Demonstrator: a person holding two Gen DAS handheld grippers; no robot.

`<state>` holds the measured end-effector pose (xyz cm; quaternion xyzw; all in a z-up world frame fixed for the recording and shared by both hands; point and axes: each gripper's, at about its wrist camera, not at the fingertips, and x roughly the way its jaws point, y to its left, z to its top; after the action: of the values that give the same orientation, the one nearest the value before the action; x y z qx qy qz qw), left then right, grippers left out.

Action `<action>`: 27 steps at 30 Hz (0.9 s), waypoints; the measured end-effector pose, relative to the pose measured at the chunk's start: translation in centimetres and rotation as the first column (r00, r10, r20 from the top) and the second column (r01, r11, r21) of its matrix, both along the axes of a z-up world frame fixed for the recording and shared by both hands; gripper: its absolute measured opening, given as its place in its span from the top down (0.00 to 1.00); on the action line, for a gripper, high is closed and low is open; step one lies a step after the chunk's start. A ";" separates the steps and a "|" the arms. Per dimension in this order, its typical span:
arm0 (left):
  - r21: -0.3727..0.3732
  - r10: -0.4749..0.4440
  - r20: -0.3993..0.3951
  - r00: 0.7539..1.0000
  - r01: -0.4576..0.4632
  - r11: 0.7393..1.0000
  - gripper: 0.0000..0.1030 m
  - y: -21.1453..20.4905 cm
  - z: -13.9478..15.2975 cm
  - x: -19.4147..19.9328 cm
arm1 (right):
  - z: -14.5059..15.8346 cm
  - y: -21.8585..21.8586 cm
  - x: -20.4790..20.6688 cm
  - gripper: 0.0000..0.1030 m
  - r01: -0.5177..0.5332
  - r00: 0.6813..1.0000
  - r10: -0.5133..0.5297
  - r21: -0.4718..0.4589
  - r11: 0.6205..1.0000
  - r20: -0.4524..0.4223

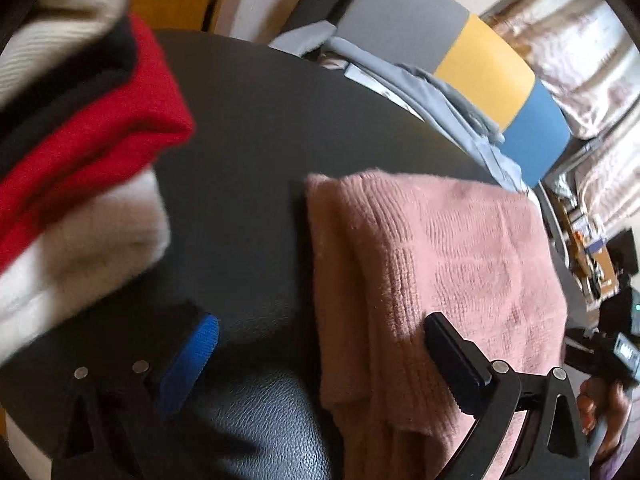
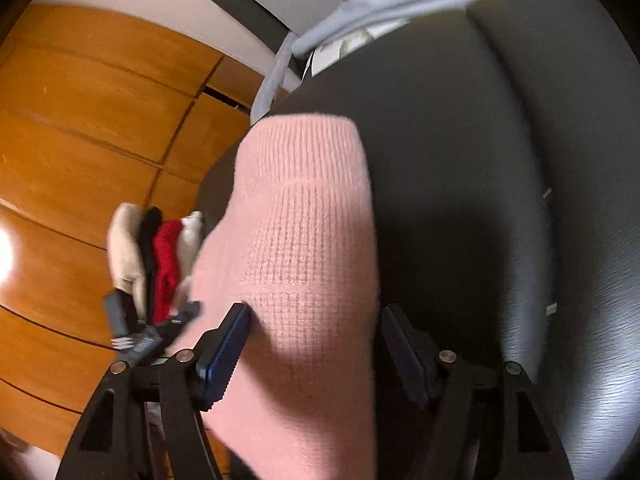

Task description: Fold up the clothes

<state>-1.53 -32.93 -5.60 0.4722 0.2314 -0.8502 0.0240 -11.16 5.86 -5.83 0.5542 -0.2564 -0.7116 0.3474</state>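
Pink knit sweater (image 2: 304, 264) between spread right tool (image 2: 316, 344) pads; left tool (image 1: 320, 360) spread; stacked clothes (image 1: 80, 152) blurred.

warm, fairly bright light – glare on the wooden floor (image 2: 8, 252), hard shadows across the pink sweater (image 2: 304, 248), motion blur, bowed fisheye edges.

You have one pink knit sweater (image 1: 440, 264); one stack (image 1: 76, 160) of four folded garments: cream, black, red, white; one grey-blue garment (image 1: 432, 92); two grippers.
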 end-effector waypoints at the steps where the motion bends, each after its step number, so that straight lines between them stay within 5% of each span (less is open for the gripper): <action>1: 0.002 -0.006 0.003 1.000 0.006 1.000 0.00 0.2 -0.2 -0.2 | -0.5 -0.1 -0.3 0.31 -0.001 1.000 0.002 -0.030 1.000 0.025; 9: -0.007 -0.090 0.011 0.996 0.090 0.996 0.00 0.3 -0.8 -2.3 | -2.2 -0.9 -2.0 0.24 -0.016 0.990 0.029 -0.096 0.995 0.135; 21: -0.047 -0.270 -0.035 0.962 0.269 0.962 0.00 2.7 -1.1 -5.5 | -1.7 -4.4 -3.0 0.18 -0.137 0.986 0.136 0.004 0.991 0.100; 23: -0.077 -0.275 -0.045 0.960 0.271 0.960 0.00 3.4 -1.2 -5.5 | -1.5 -4.9 -2.6 0.26 -0.147 0.988 0.144 0.044 0.988 0.058; 25: -0.098 -0.254 -0.063 0.965 0.247 0.964 0.02 4.0 -1.2 -5.0 | -1.5 -5.0 -2.3 0.44 -0.137 0.990 0.136 0.070 0.988 0.023; 27: -0.070 -0.250 -0.086 0.964 0.245 0.967 0.20 4.2 -0.9 -4.6 | -1.7 -4.4 -2.1 0.49 -0.111 0.993 0.110 0.026 0.993 0.035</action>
<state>-6.09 -28.77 -6.54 0.4559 0.1463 -0.8743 -0.0794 -13.30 1.43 -7.48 0.5843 -0.2211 -0.6853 0.3743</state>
